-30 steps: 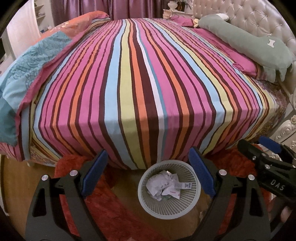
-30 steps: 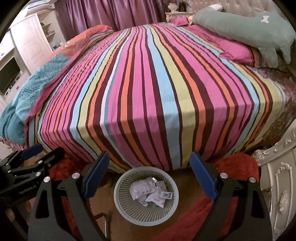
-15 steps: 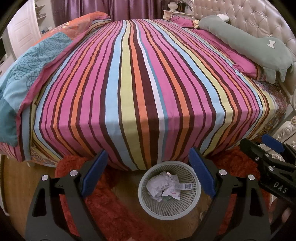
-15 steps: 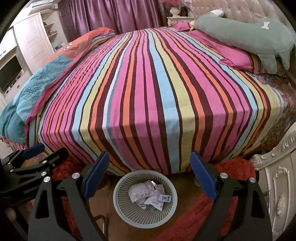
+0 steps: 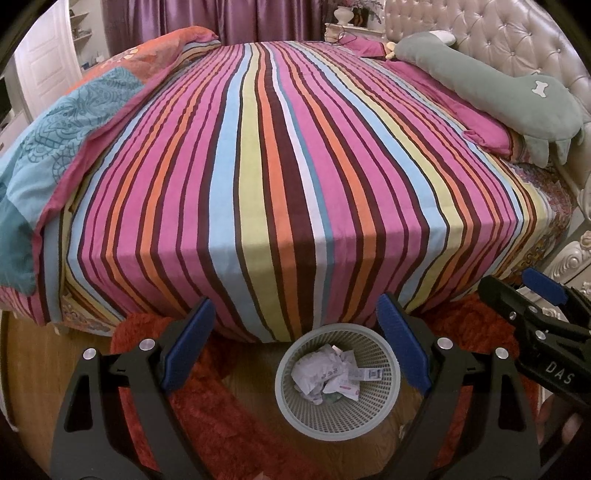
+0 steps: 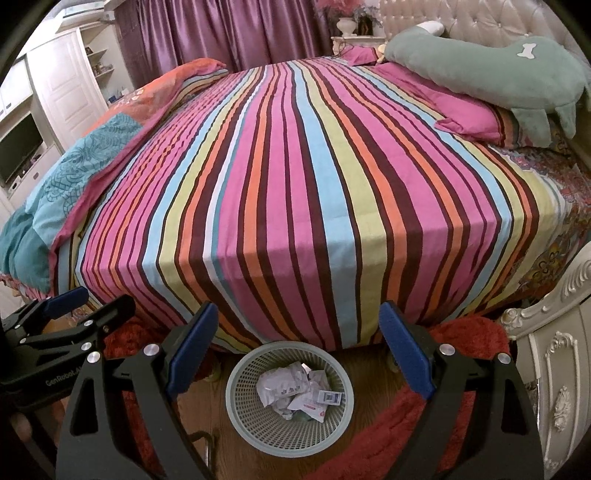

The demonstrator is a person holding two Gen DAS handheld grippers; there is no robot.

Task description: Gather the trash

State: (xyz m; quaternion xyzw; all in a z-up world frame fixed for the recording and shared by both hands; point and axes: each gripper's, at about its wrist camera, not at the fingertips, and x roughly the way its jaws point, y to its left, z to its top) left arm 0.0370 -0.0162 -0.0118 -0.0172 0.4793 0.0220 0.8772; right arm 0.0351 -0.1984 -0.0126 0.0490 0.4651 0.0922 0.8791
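Nearest the lenses, both tongs stand wide apart with nothing between their blue pads: the left gripper (image 5: 295,343) and the right gripper (image 6: 299,347) each hang over the floor at the foot of the bed. In the left wrist view the right gripper shows at the right edge, and white letters "DAS" can be read on its black body; in the right wrist view the left gripper (image 6: 88,301) shows at the left edge with white lettering that begins "GenRobot", the end of it cut off by the near finger. Just below and between the fingertips of each tong sits a round grey mesh wastebasket (image 5: 291,406) on a wooden floor (image 5: 29,369), flanked by a red shaggy rug (image 5: 229,435). Inside the basket lies the trash (image 5: 327,378): crumpled white paper and small wrappers, one with a barcode-like label and one with a pink mark, the print too small to read. Beyond the tips rises the striped bedspread (image 5: 280,166) in pink, blue, yellow, orange and brown. Farther left is a teal and orange quilt (image 5: 66,129); farther right a green plush pillow (image 5: 509,92) bearing a white bone shape, against a tufted headboard (image 5: 517,33). Farthest stand purple curtains (image 6: 229,33).
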